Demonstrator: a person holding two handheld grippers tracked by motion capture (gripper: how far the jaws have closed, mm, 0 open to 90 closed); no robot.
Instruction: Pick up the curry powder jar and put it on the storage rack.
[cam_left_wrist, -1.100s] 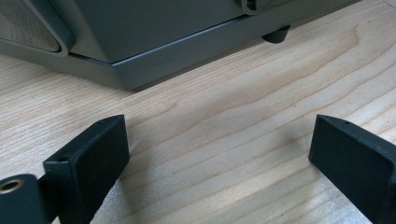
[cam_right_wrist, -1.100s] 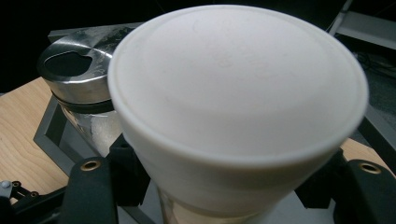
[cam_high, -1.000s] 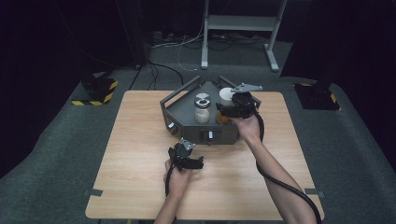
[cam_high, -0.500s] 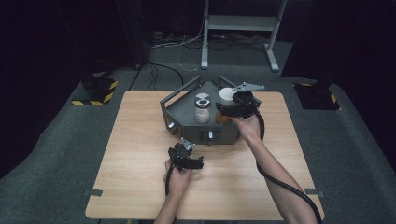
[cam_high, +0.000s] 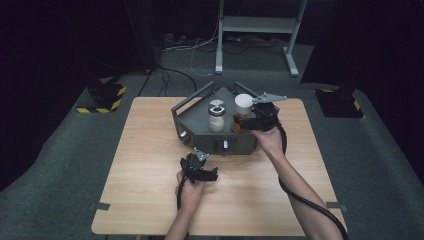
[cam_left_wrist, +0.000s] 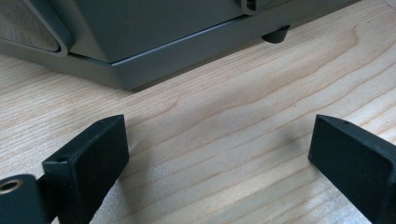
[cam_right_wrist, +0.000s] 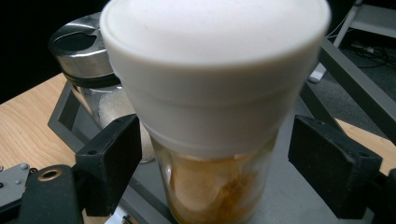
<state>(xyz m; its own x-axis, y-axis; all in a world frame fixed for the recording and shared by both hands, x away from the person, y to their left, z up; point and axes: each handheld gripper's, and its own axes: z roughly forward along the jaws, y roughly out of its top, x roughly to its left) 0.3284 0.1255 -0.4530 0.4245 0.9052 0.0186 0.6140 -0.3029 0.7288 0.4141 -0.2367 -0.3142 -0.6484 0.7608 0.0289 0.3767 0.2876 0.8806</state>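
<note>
Between the fingers of the right gripper (cam_right_wrist: 212, 163) stands the white-capped jar (cam_right_wrist: 212, 93) of orange-brown powder, upright on the grey scale (cam_high: 200, 125) at the far side of the table (cam_high: 150, 200). Those fingers have just been opening: the jar is between them, but there is a clear gap on the right side, and the left finger (cam_right_wrist: 109, 163) sits close by the glass without seeming to press it. To my eye that means the jar has just been let go and now rests on the scale by its own weight, so the placing looks done and the hand is free to back away. Just beyond the left finger, the steel-lidded shaker (cam_right_wrist: 86, 51) of white grains stands close beside the jar; a careless retreat could nudge either one. Nearer the person, the left gripper (cam_high: 200, 170) rests low over the bare table with fingers wide and nothing between them, pointed at the scale's front edge.
</note>
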